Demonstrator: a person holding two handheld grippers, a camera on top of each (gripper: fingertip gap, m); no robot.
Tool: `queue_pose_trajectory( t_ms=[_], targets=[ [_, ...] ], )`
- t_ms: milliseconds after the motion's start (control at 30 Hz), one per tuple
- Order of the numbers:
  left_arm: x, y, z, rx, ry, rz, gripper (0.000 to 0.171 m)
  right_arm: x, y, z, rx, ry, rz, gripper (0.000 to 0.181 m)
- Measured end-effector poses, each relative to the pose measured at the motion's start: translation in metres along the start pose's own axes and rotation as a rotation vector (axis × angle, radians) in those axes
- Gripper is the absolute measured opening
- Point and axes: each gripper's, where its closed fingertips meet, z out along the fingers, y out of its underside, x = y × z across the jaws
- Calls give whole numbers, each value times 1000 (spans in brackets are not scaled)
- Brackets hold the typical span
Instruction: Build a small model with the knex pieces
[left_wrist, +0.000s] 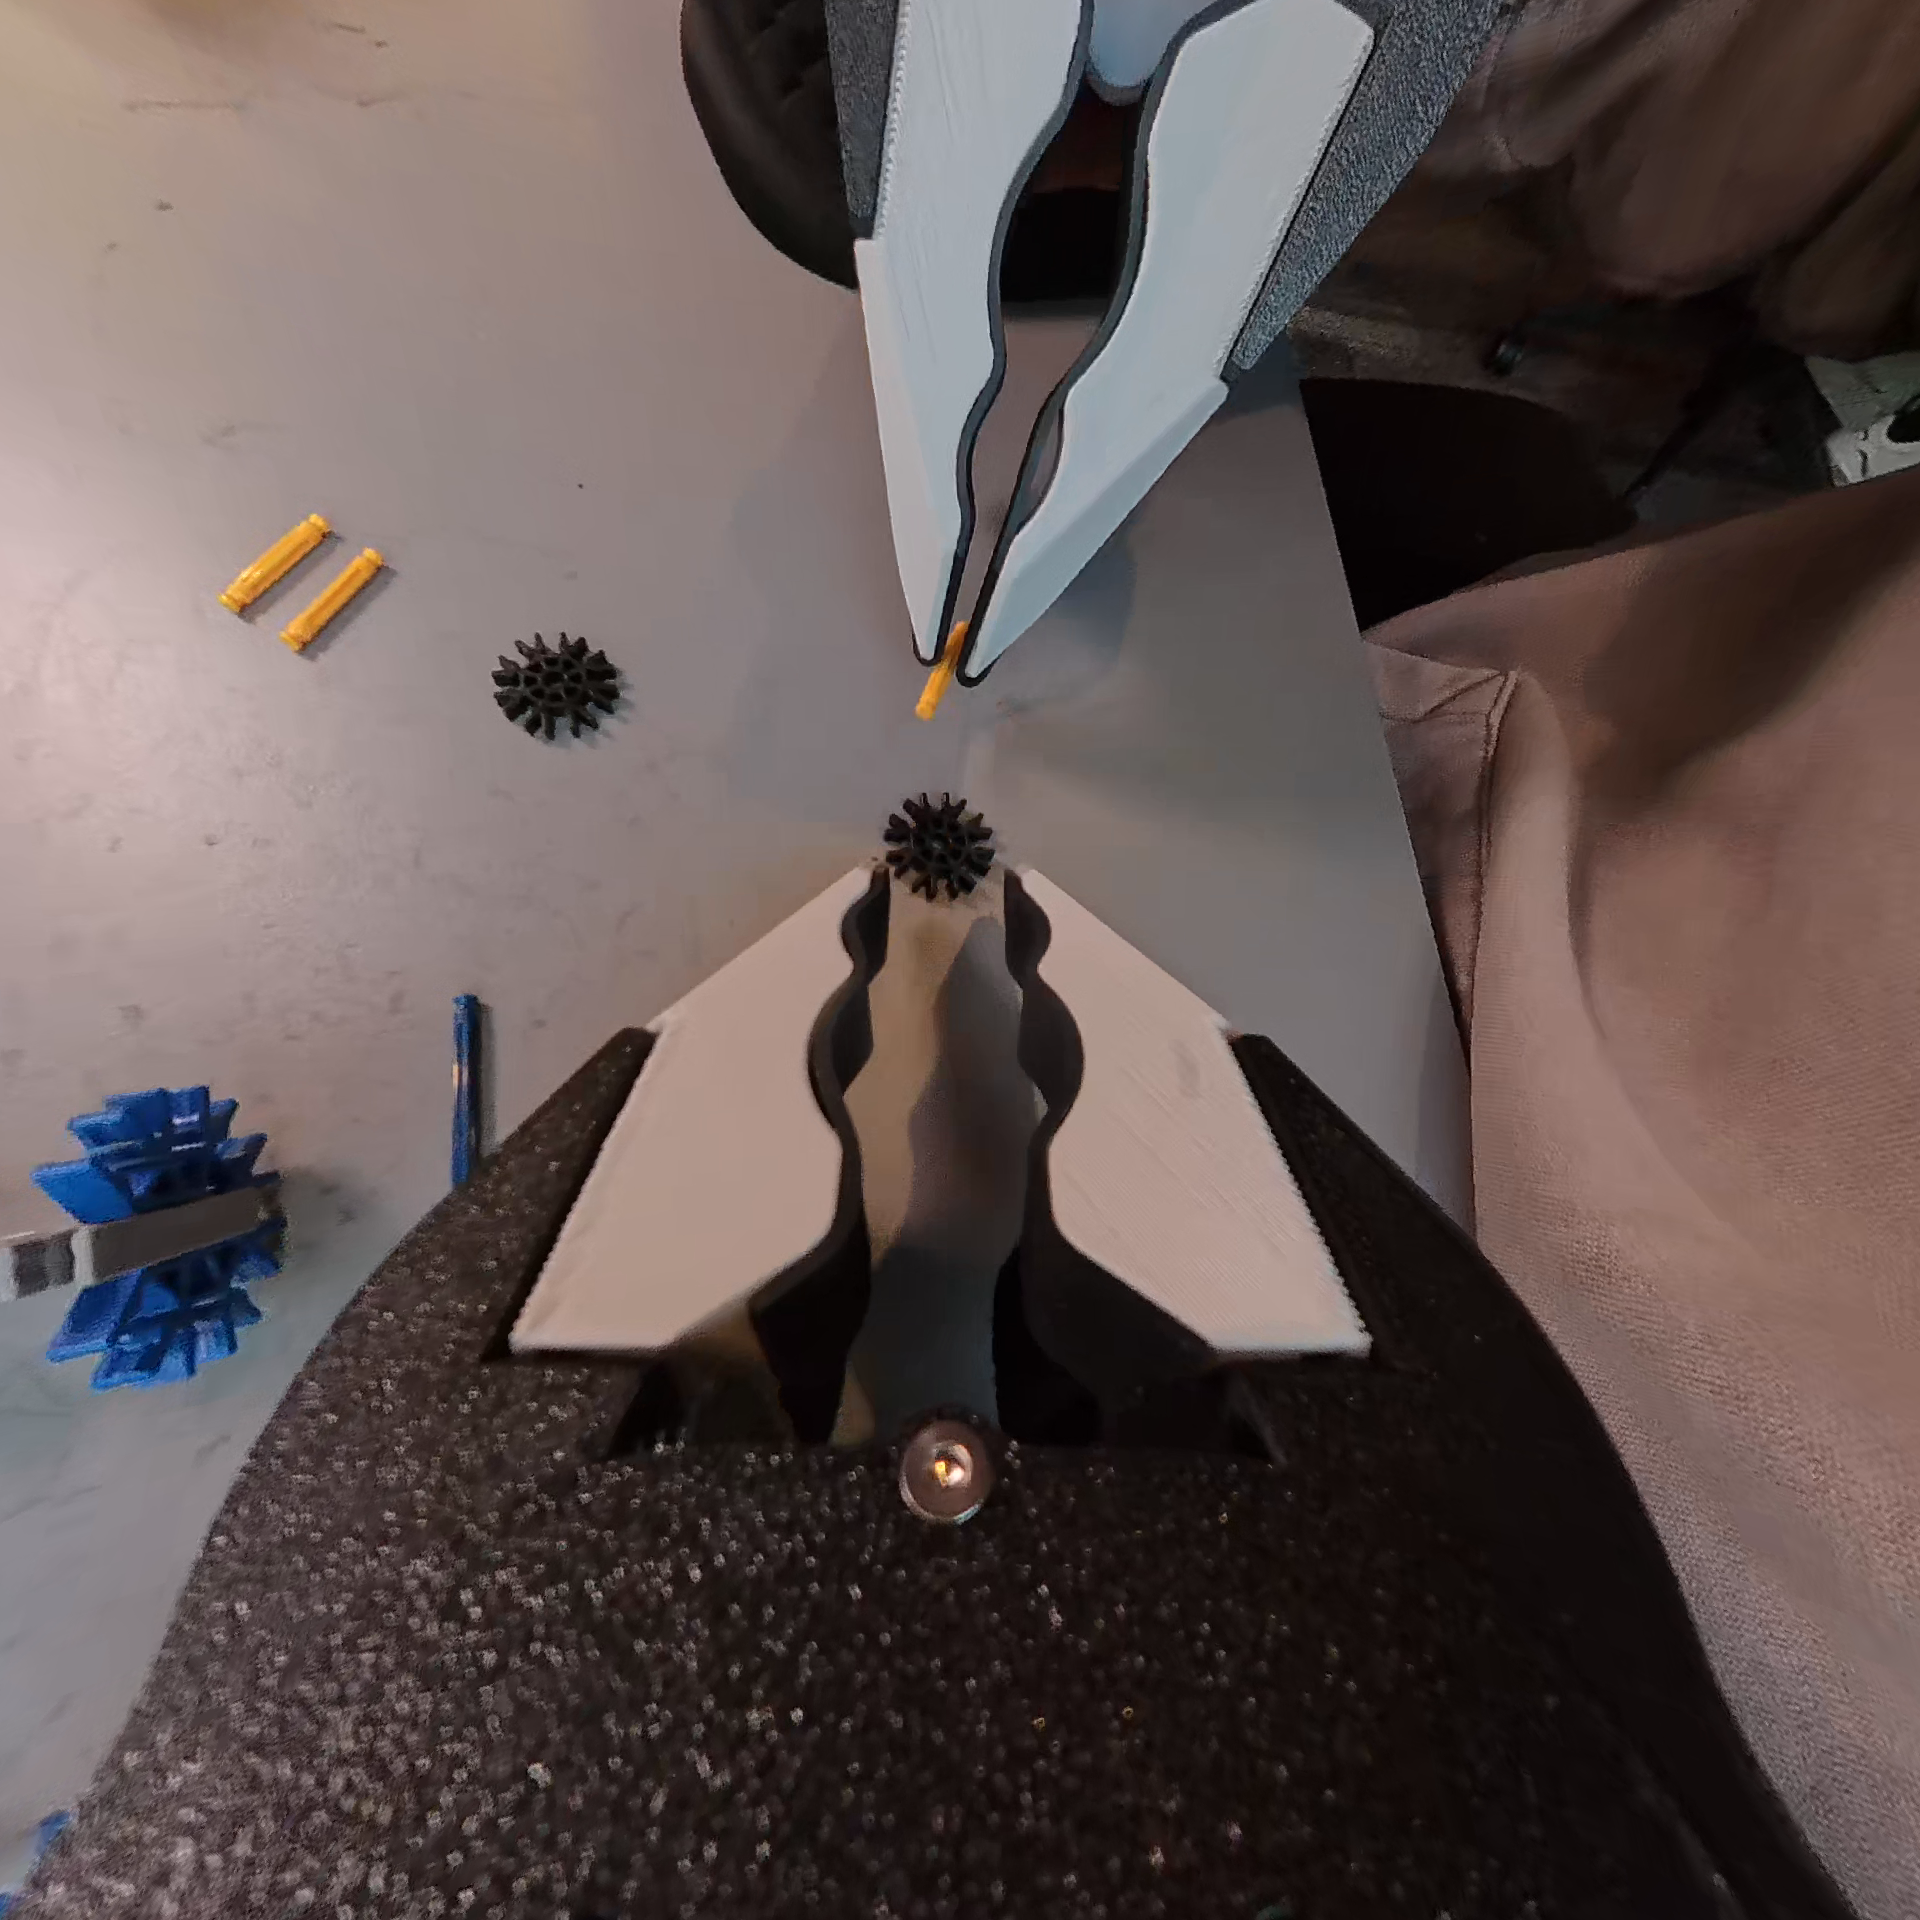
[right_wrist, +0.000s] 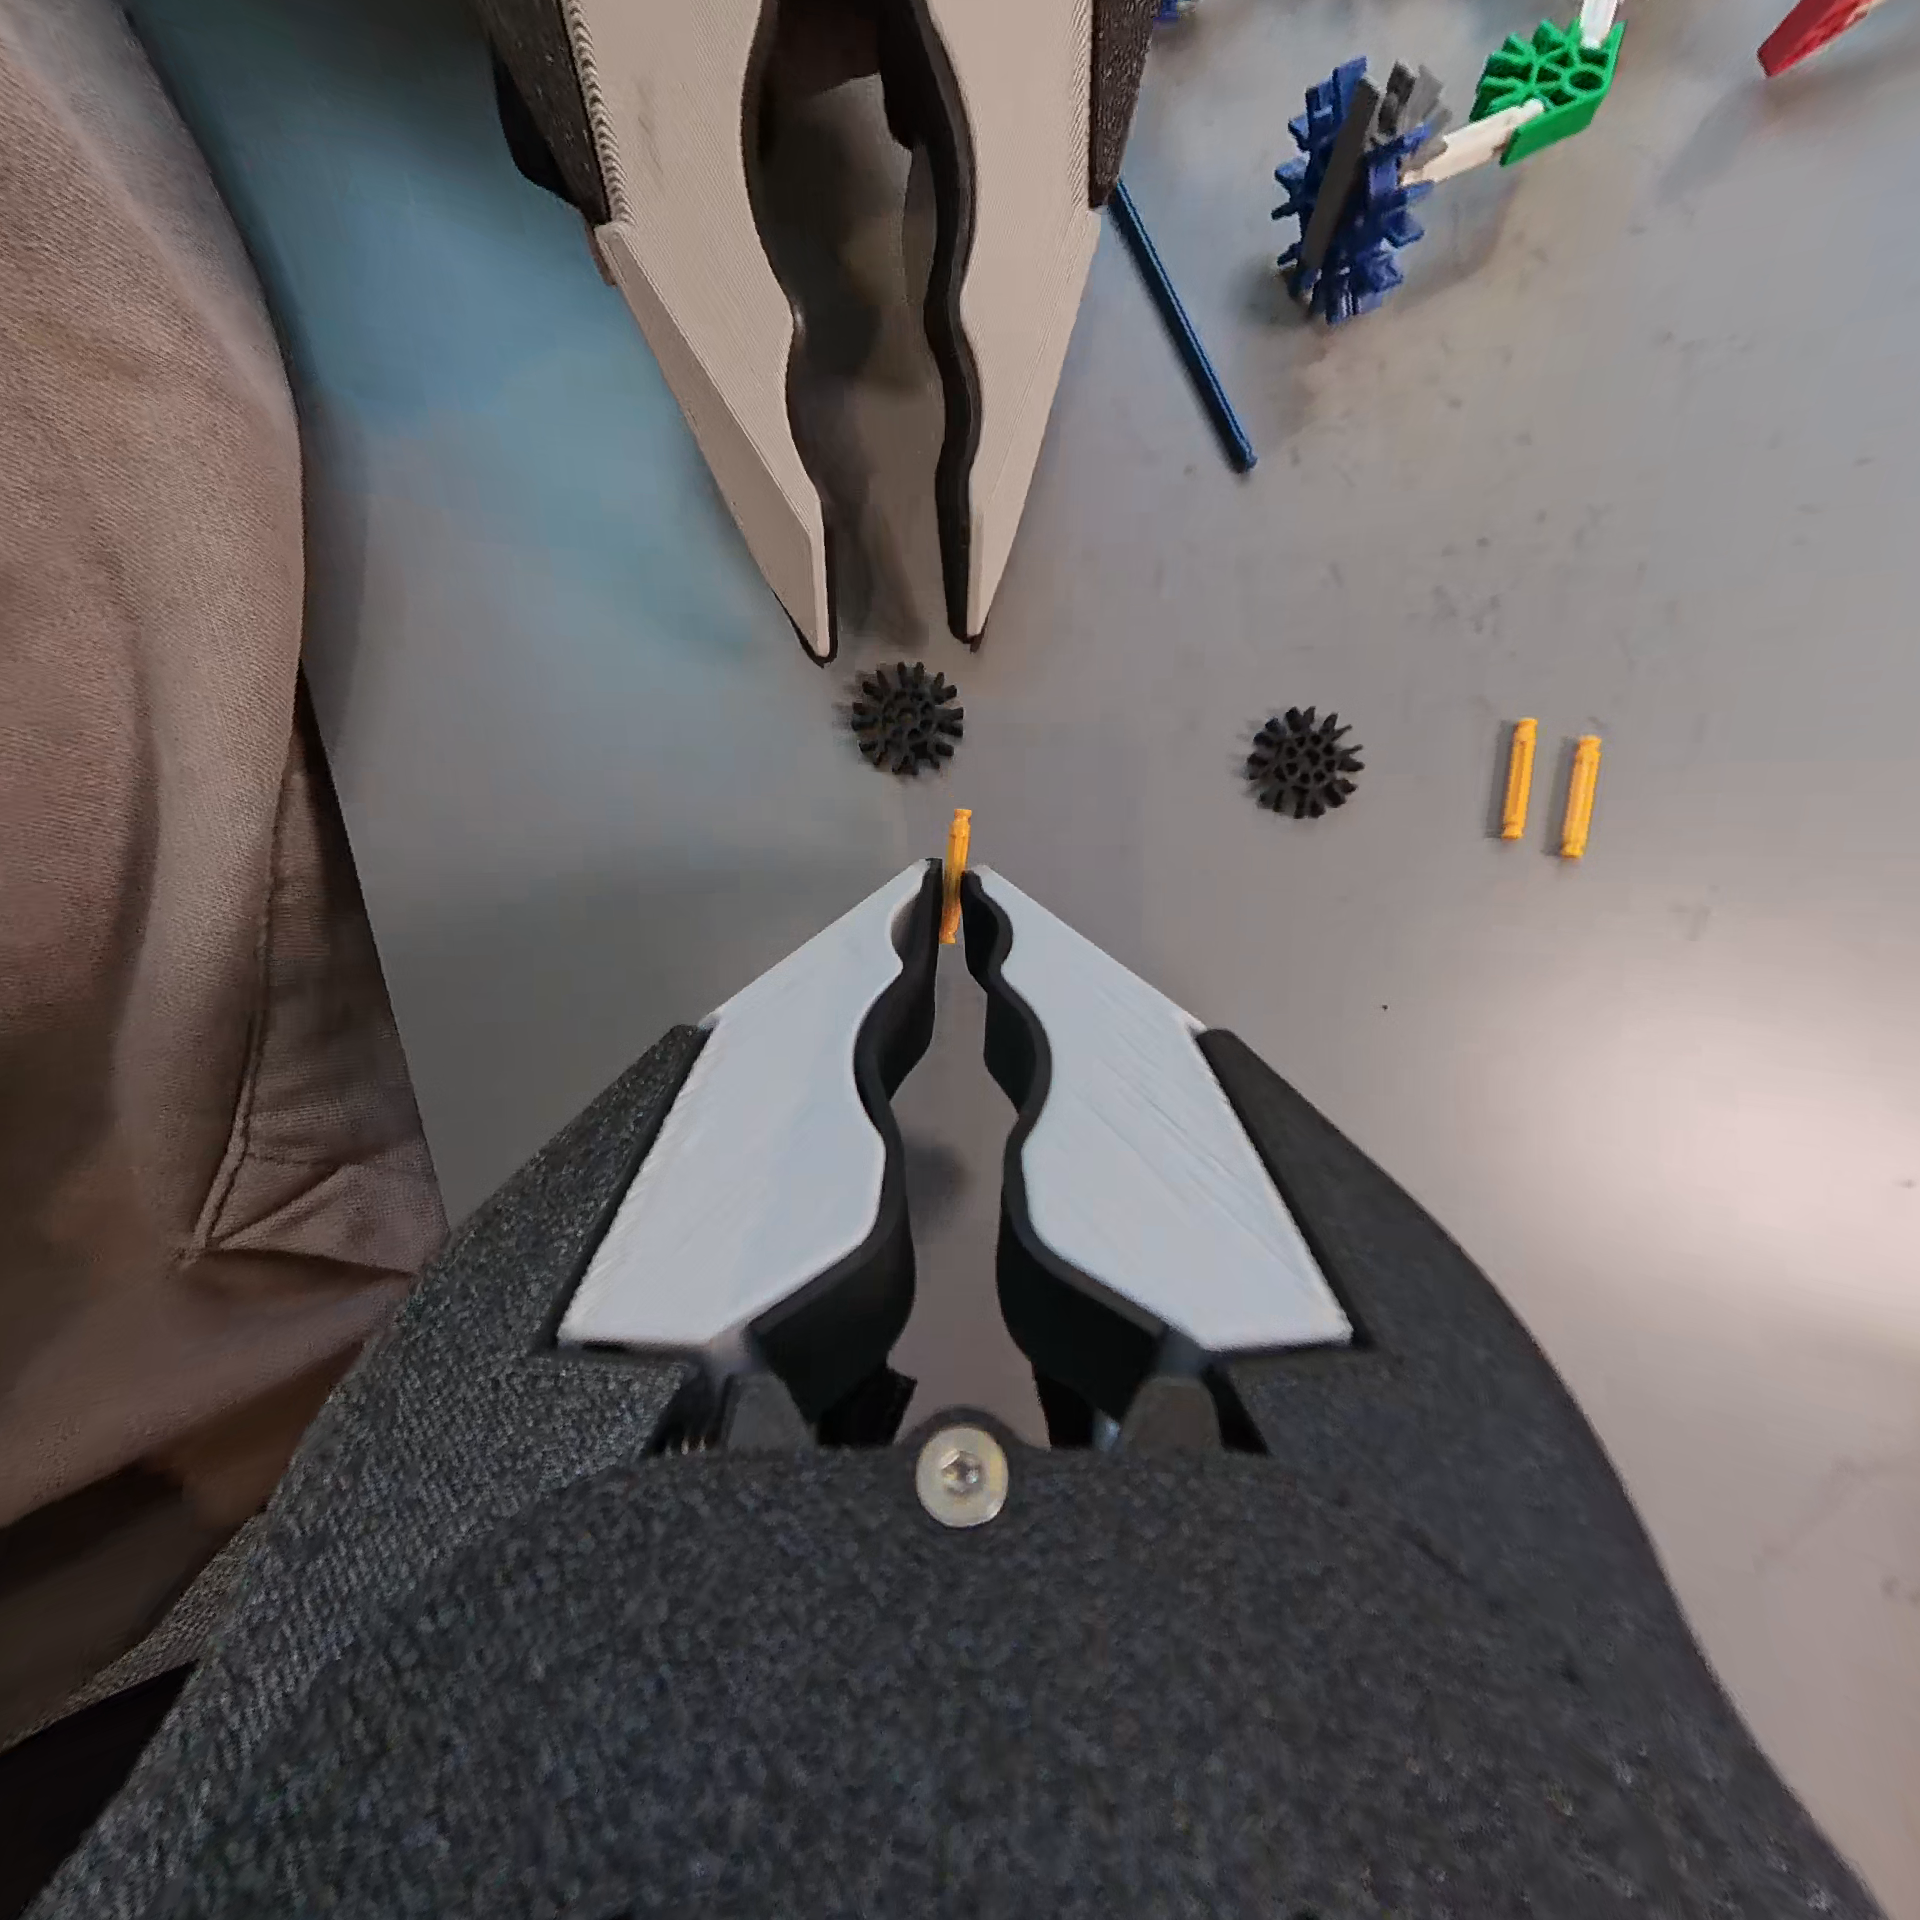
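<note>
A matte grey tabletop (right_wrist: 1455, 1143) fills both wrist views, its surface scuffed with faint dark smudges and small marks, and lit more warmly toward one side. Along one edge, brownish fabric, a person's clothing (right_wrist: 135, 831), lies close against the tabletop. The right gripper (right_wrist: 951, 868), with pale blue-grey fingers lined in black, has its jaws nearly closed on a short yellow rod (right_wrist: 954, 878), which is pinched at the very tips and sticks out forward beyond them. In the left wrist view the same right gripper (left_wrist: 948, 665) comes in from the top, the yellow rod (left_wrist: 940, 675) angled down out of its tips. Facing it, the left gripper (left_wrist: 940, 883), with light grey fingers, has its jaws parted by a narrow gap and holds nothing. A small black spiked connector wheel (left_wrist: 938, 846) lies flat on the tabletop just beyond its tips; whether the tips touch it cannot be told. Seen from the right wrist view, that wheel (right_wrist: 906, 719) sits between the two grippers, just short of the left gripper (right_wrist: 899, 644). A second black spiked wheel (right_wrist: 1304, 762) lies well to one side, and beyond it two more yellow rods (right_wrist: 1546, 795) lie side by side, apart from each other. Farther off are a thin dark blue rod (right_wrist: 1179, 322) and a small assembly of blue spiked connectors (right_wrist: 1345, 197) joined through a white rod to a green connector (right_wrist: 1548, 88). A red piece (right_wrist: 1829, 31) shows at the corner.
</note>
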Motion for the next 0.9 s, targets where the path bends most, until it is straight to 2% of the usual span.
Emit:
queue_pose_trajectory(
  t_ms=[200,300,367,567,700,800,900],
  targets=[
    [0,-3,15,-69,-60,-18,31,5,5,-2,2,41,21,2],
    [-2,-2,17,-95,-92,-5,29,6,7,0,-5,47,26,2],
    [-5,-1,16,-102,-111,7,22,8,9,2,-13,50,14,2],
    [-8,1,11,-75,-107,32,15,11,9,6,-34,49,-40,3],
    [-9,-6,3,-17,-113,61,15,16,8,3,-21,68,-21,13],
    [-8,-20,-7,76,-128,103,15,15,-15,-8,123,52,55,13],
    [-5,-39,-21,200,-140,158,15,7,-41,-17,300,-39,213,14]
  ],
)
